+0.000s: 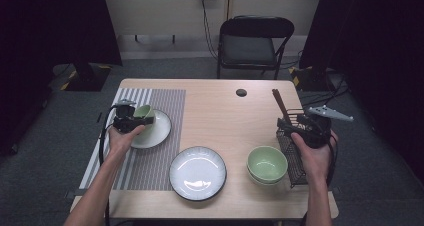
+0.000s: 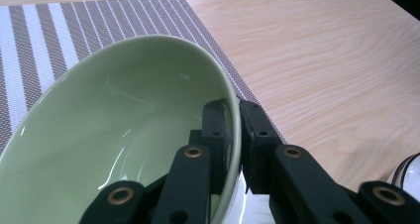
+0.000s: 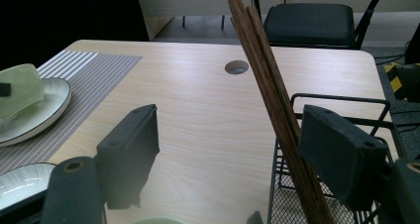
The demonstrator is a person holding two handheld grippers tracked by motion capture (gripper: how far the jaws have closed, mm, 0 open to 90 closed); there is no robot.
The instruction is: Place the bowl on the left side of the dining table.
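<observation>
- The desk [image 1: 215, 111], a pale wood top with a small round hole near its far edge, is carrying everything in hand.
- A striped placemat [image 1: 160, 98] is lying over the left part of the desk, its grey and white bands running away from the person.
- A black wire rack [image 1: 295, 161] is standing at the desk's right edge, with brown chopsticks [image 3: 267, 85] leaning up and out of it.
- A white plate with a dark rim [image 1: 198, 173] is sitting near the front edge, half on the placemat and half on bare wood.
- A second white plate [image 1: 156, 131] is lying on the placemat, farther back and to the left.
- Two green bowls, stacked [image 1: 267, 165], are resting between the front plate and the wire rack.
- The small green bowl [image 2: 124, 130] is tilting over the far plate on the placemat; whether it is touching that plate cannot be told.
- The left hand-held gripper [image 2: 236, 135] is clamping the wall of the small green bowl, one jaw inside the rim and one outside, the pads pressing on it.
- The right hand-held gripper [image 3: 228, 154] is hanging over the wire rack with its jaws standing wide apart; the chopsticks are rising between them, close against the right-side jaw, and nothing is being squeezed.
</observation>
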